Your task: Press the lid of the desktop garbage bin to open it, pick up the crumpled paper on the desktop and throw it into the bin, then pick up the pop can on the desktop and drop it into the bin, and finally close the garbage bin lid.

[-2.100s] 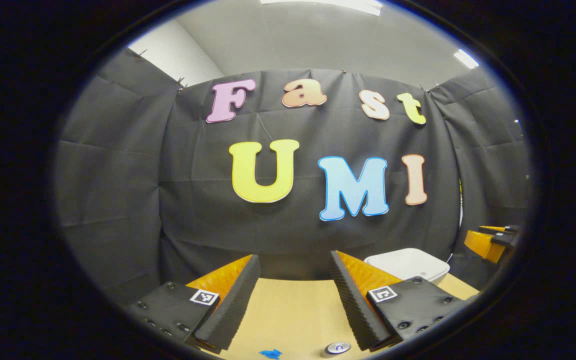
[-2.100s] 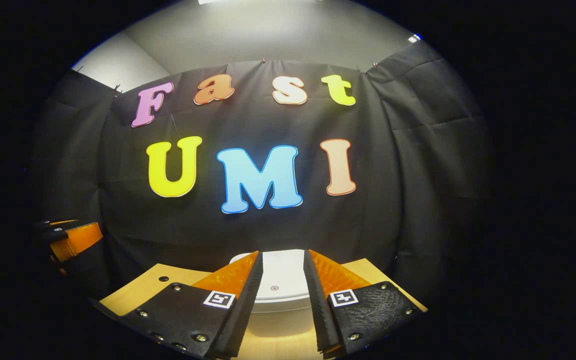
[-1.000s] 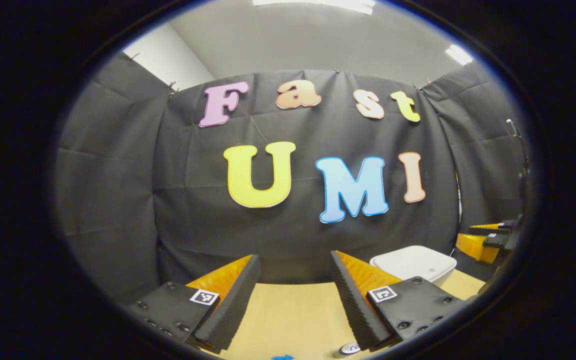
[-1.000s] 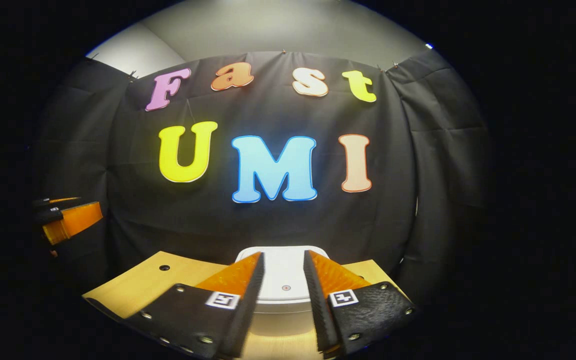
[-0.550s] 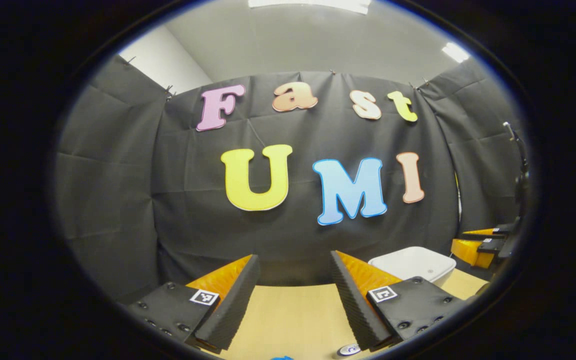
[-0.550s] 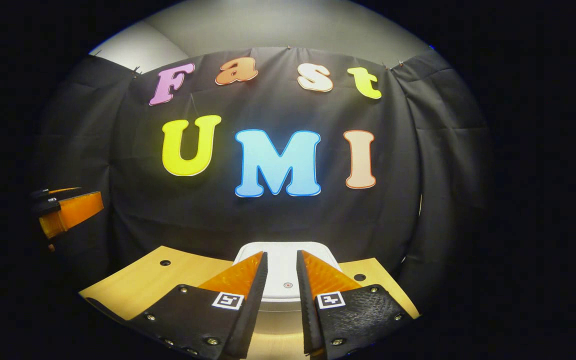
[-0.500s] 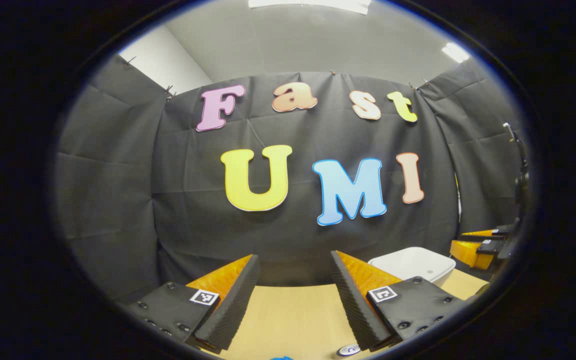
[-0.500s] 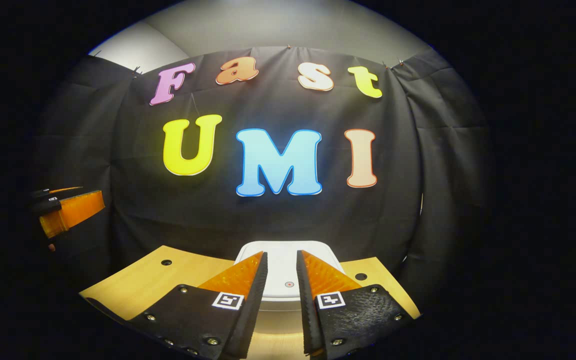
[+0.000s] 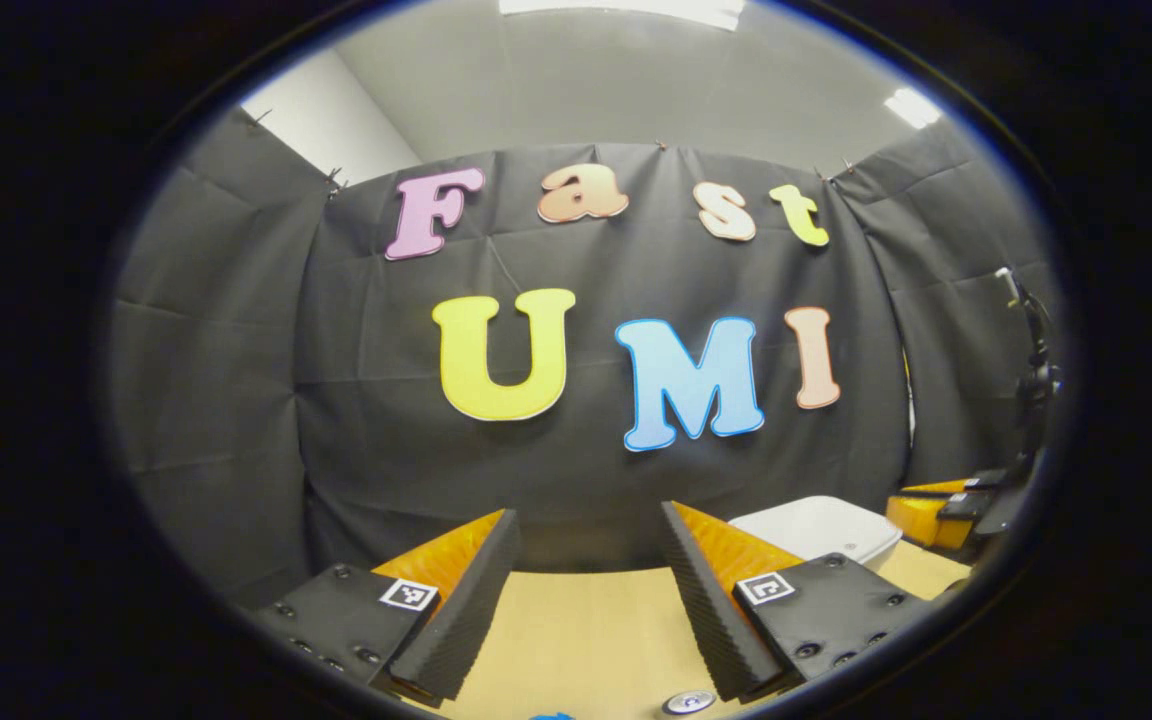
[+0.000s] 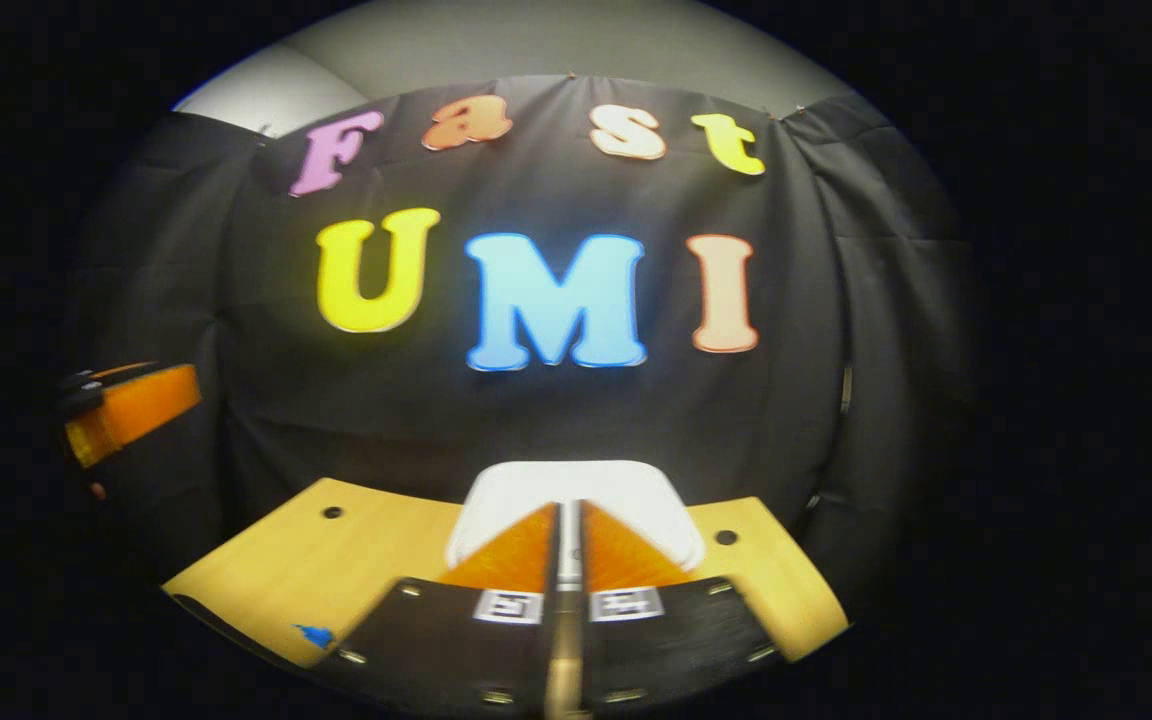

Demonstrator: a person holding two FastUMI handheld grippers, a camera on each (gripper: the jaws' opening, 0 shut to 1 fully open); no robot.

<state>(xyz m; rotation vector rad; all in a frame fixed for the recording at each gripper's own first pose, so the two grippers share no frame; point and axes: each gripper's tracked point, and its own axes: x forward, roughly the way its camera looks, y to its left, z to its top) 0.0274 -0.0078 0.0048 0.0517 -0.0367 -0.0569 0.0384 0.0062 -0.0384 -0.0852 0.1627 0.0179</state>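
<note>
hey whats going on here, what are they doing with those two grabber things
A person holds a gripper in each hand over a wooden desktop. The right tongs are nearly shut, with nothing between them, and point at the lid of a white garbage bin, which looks closed; probably they are about to press it. The left tongs hang open over the desktop. A pop can and a blue scrap, likely the crumpled paper, lie on the desktop.
</note>
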